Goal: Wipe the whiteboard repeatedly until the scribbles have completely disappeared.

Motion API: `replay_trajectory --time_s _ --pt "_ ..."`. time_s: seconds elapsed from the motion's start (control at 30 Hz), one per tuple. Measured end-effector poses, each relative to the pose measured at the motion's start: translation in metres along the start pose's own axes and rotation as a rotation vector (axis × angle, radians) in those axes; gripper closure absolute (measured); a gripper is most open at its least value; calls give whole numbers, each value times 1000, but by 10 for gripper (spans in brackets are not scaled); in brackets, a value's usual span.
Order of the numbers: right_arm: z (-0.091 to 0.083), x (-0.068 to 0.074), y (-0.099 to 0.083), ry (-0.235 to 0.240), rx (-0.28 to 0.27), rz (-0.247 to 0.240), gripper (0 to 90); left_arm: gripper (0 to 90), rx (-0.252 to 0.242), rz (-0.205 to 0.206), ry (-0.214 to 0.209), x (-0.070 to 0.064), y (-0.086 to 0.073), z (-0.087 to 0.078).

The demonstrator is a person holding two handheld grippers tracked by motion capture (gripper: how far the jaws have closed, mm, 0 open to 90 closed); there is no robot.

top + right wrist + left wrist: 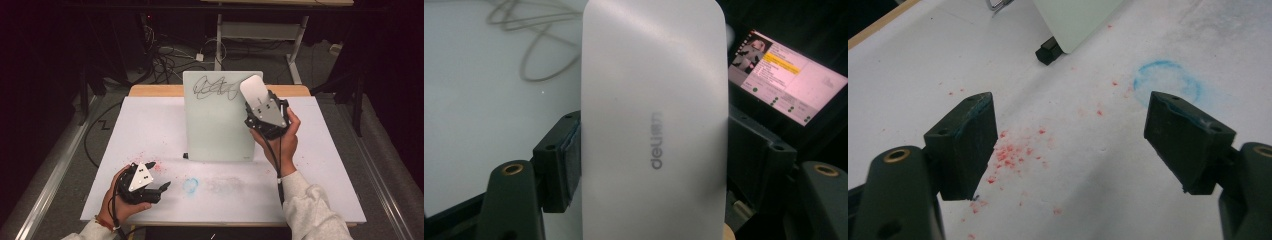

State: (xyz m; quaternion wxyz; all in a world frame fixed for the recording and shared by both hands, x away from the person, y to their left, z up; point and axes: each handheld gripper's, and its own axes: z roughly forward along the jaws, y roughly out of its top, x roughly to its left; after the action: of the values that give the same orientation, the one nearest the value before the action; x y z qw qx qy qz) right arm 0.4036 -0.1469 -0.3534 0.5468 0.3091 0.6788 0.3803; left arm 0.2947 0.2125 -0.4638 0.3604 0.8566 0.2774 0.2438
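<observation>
Eraser, white and rounded with a grey "deli" mark, is sitting clamped between your right gripper's jaws, which are pressing on its two long sides. From the high view you are holding that gripper up at the top right corner of the whiteboard, the eraser overlapping the end of the black scribble drawn across the board's top. The right gripper view is adding what the high view is missing: a lit monitor off to the side behind the eraser, and the scribble's loops showing pale on the board.

Your left gripper's jaws are standing wide apart and gripping nothing, hovering just over the tabletop. Between them, red specks are lying scattered, with a blue ring smudge beyond the far jaw and the board's black foot ahead. In the high view this gripper is resting low at the near left, well apart from the whiteboard.
</observation>
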Motion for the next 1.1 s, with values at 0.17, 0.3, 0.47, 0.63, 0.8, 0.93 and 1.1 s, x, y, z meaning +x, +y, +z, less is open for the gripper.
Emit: replay_trajectory --time_s 0.17,0.3,0.47,0.63,0.8,0.93,1.1 --pt "-1 34 -1 54 11 -101 312 205 -2 5 0 0 1 0" --pt "-2 57 -1 102 20 -135 312 205 -5 3 4 1 0 -1" --pt "-3 72 -5 104 23 -189 312 205 -13 6 4 1 1 -4" --pt "-2 61 -2 105 21 -174 311 205 -15 4 5 1 0 -5" --pt "-1 34 -1 34 18 -111 311 205 -17 3 8 1 0 -6" --pt "-2 23 -2 15 21 -63 312 205 -13 5 8 1 0 -6" --pt "-3 41 -4 45 25 -111 312 205 -11 14 6 0 1 -5"
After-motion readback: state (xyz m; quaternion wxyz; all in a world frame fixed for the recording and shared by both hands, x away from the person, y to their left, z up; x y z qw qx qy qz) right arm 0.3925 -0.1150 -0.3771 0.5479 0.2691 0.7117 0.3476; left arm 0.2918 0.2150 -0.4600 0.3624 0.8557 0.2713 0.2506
